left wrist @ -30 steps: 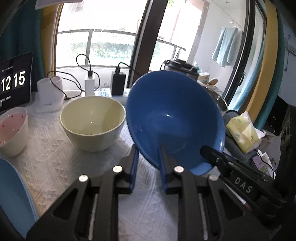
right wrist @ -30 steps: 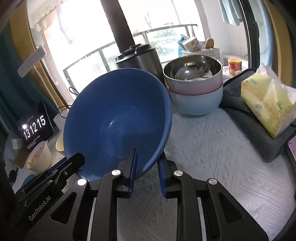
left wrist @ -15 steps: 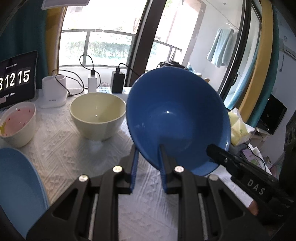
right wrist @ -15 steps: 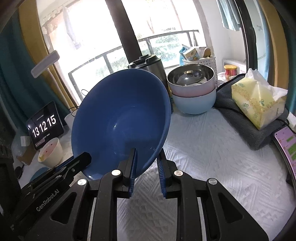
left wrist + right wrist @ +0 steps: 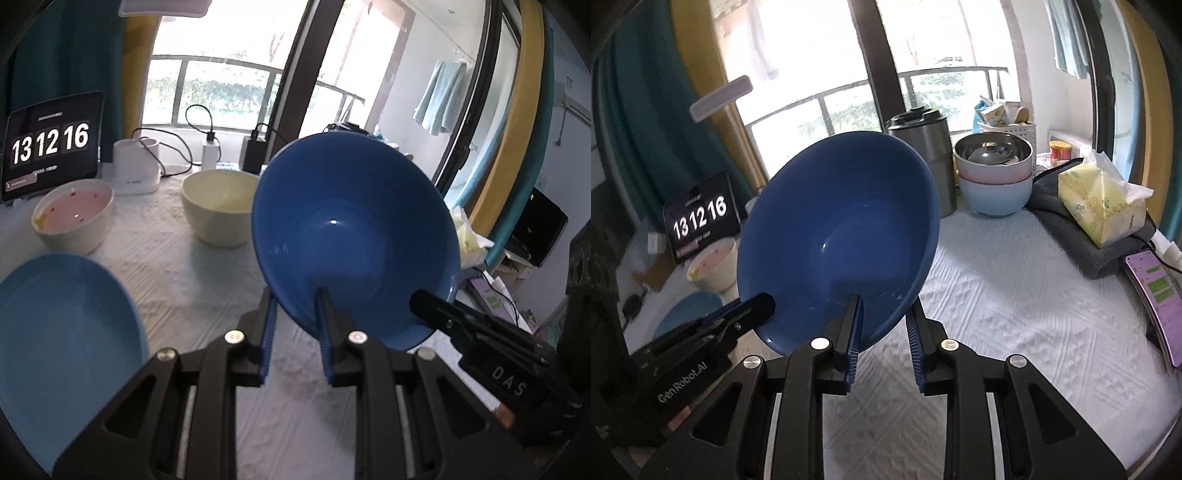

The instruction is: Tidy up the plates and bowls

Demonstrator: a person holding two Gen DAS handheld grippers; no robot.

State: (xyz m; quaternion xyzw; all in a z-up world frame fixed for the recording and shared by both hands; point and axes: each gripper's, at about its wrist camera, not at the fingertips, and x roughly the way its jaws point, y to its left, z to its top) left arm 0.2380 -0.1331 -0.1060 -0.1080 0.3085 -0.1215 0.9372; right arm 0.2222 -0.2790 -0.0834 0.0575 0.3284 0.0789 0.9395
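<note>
A dark blue bowl (image 5: 354,240) is held tilted above the table by both grippers. My left gripper (image 5: 295,295) is shut on its near rim; my right gripper (image 5: 884,301) is shut on its rim from the other side. The bowl also shows in the right wrist view (image 5: 838,236). A cream bowl (image 5: 219,206), a pink-lined white bowl (image 5: 74,214) and a light blue plate (image 5: 62,343) sit on the table at left. A stack of a steel, a pink and a pale blue bowl (image 5: 995,173) stands at the back right.
A clock tablet (image 5: 50,144), white charger stand (image 5: 135,166) and power bricks line the back. A grey pot (image 5: 923,147), tissue pack (image 5: 1100,206) on a grey towel and a phone (image 5: 1156,299) lie to the right. A white textured cloth (image 5: 1015,314) covers the table.
Both grippers have lifted the dark blue bowl up and back from the table. More of the light blue plate and the table now shows.
</note>
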